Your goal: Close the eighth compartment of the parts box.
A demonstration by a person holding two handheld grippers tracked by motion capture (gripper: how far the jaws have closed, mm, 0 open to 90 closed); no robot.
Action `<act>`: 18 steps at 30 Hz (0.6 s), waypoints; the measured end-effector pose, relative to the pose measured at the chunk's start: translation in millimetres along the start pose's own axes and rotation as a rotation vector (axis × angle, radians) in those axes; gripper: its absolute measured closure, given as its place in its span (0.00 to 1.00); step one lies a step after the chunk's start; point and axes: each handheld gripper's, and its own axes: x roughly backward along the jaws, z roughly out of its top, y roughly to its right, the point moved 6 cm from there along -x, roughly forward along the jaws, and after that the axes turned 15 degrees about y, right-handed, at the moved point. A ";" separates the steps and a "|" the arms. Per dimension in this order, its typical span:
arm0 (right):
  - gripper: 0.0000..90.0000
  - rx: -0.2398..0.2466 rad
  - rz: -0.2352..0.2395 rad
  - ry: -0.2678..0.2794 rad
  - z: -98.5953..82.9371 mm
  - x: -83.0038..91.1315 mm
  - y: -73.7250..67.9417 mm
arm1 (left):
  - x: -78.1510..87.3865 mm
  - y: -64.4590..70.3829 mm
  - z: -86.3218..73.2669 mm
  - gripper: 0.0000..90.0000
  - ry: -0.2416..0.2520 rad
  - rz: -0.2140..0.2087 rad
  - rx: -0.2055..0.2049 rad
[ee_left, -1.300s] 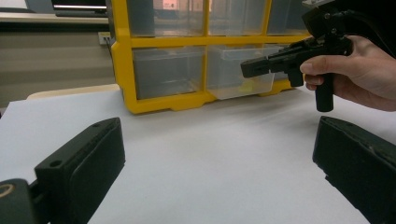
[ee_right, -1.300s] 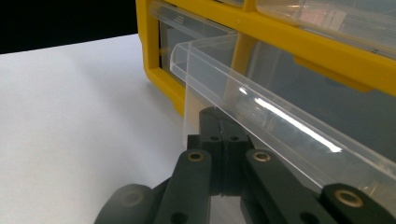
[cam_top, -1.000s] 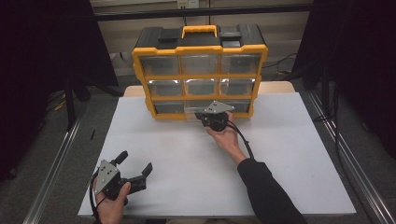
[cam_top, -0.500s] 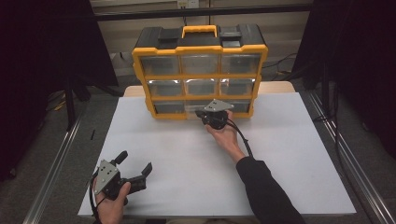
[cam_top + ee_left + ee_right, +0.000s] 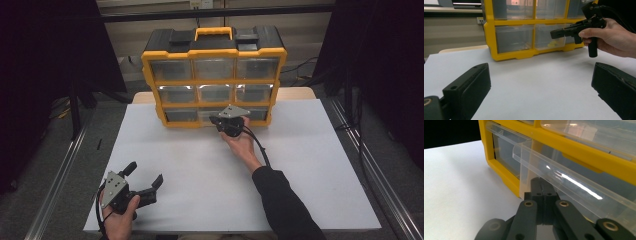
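A yellow organizer (image 5: 214, 75) with clear drawers stands at the back of the white table (image 5: 300, 165). My right gripper (image 5: 214, 120) is at its bottom row, against the middle drawer (image 5: 206, 114). In the right gripper view that gripper (image 5: 541, 188) has its jaws pressed together, tips tucked under the clear front lip of the drawer (image 5: 554, 173), which stands out a little from the yellow frame (image 5: 499, 167). Nothing shows between the jaws. My left gripper (image 5: 146, 173) rests open near the front left edge, far from the organizer, jaws wide apart (image 5: 539, 82) over bare table.
From the left gripper view the organizer (image 5: 489, 37) shows a small yellow item (image 5: 552, 44) inside the bottom middle drawer, with the right gripper (image 5: 554, 33) and its hand in front. A cable (image 5: 260, 150) trails along the right forearm. Dark floor and metal rails flank the table.
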 end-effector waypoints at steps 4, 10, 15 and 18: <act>1.00 0.001 -0.005 -0.002 0.0 -0.4 2.0 | 0.6 -1.8 0.3 0.03 -0.001 0.003 0.000; 1.00 0.001 -0.016 -0.001 -0.7 -1.3 5.3 | -0.1 -0.1 -0.2 0.03 -0.001 0.000 0.001; 1.00 0.001 -0.024 -0.003 -1.0 -3.3 7.4 | -0.1 0.0 -0.6 0.03 -0.006 -0.005 -0.004; 1.00 0.003 -0.027 -0.006 -0.2 -4.9 8.2 | -0.1 -0.5 -0.4 0.03 -0.002 -0.001 -0.003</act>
